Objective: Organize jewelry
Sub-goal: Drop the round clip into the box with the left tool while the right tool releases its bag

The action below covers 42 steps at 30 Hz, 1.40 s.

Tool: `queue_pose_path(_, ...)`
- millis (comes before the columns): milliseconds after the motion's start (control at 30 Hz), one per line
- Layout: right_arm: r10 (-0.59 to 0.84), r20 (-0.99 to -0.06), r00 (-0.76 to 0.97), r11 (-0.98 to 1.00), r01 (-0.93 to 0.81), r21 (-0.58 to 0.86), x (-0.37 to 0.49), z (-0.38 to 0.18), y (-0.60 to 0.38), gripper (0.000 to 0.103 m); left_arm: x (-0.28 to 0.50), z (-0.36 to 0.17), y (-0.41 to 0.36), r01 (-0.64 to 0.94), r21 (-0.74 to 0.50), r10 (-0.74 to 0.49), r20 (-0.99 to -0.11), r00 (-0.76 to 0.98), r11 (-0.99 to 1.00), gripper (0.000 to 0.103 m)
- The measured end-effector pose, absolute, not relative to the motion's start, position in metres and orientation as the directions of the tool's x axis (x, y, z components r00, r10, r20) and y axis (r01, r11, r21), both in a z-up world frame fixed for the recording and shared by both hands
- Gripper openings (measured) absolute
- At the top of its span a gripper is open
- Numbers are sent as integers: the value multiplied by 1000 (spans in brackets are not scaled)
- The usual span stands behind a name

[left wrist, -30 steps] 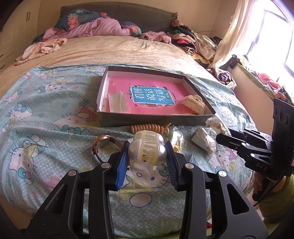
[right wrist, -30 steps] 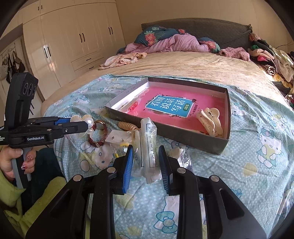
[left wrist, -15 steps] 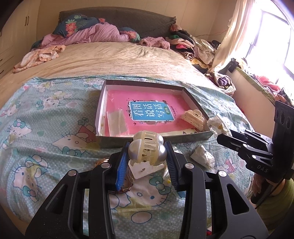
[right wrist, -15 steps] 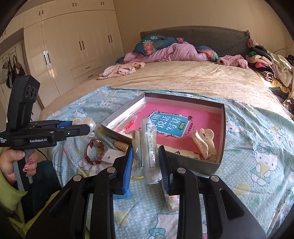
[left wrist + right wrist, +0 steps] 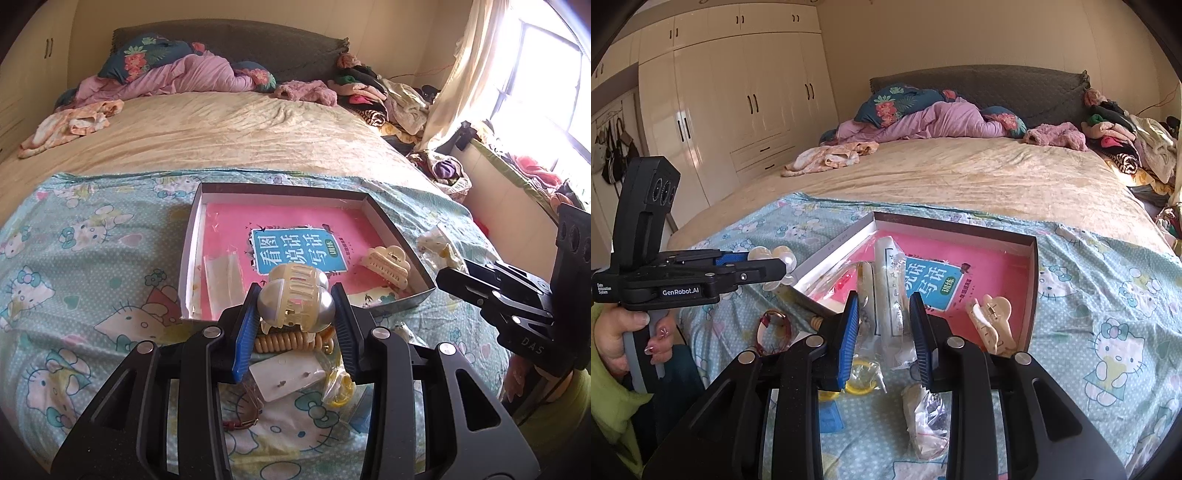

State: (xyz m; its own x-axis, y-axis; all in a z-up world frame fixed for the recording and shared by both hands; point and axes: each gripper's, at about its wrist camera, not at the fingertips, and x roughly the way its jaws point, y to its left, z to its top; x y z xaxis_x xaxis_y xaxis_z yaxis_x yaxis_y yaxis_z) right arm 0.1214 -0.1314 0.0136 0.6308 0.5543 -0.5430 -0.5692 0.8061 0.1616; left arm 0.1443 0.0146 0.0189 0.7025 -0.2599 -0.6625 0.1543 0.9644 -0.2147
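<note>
A cream claw clip with pearly ends [image 5: 295,302] is clamped between the blue pads of my left gripper [image 5: 295,306], above the near wall of a shallow grey box [image 5: 391,229]. The box lies on the bedspread with a pink book in it. A beige claw clip [image 5: 386,263] and a clear packet [image 5: 223,273] lie inside. My right gripper [image 5: 884,314] is shut on clear plastic packets with a white card [image 5: 888,295], held upright over the box's [image 5: 1032,295] near corner. In the right wrist view the left gripper [image 5: 775,266] is at the left, a hand holding it.
On the bedspread before the box lie a wooden bead bracelet [image 5: 291,341], a white earring card [image 5: 288,378], a red-strapped watch [image 5: 774,330], a bagged yellow ring [image 5: 862,380] and a crumpled packet [image 5: 925,417]. Clothes [image 5: 376,99] are piled at the bed's far right. A wardrobe [image 5: 738,110] stands on the left.
Both grippers have risen and moved forward toward the box, each keeping its grip. The loose items on the bedspread now show under and behind the fingers.
</note>
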Motion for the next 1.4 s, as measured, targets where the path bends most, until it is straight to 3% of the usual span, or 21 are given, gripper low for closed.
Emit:
queue_pose_path(633, 515, -533, 671, 839, -524, 150, 171, 22, -132, 26, 207, 7, 7, 141, -209, -248, -685, 685, 968, 30)
queue_pose_path(1400, 481, -647, 591, 853, -485, 192, 197, -33, -120, 26, 241, -51, 0, 154, -226, -273, -758, 592, 962, 30)
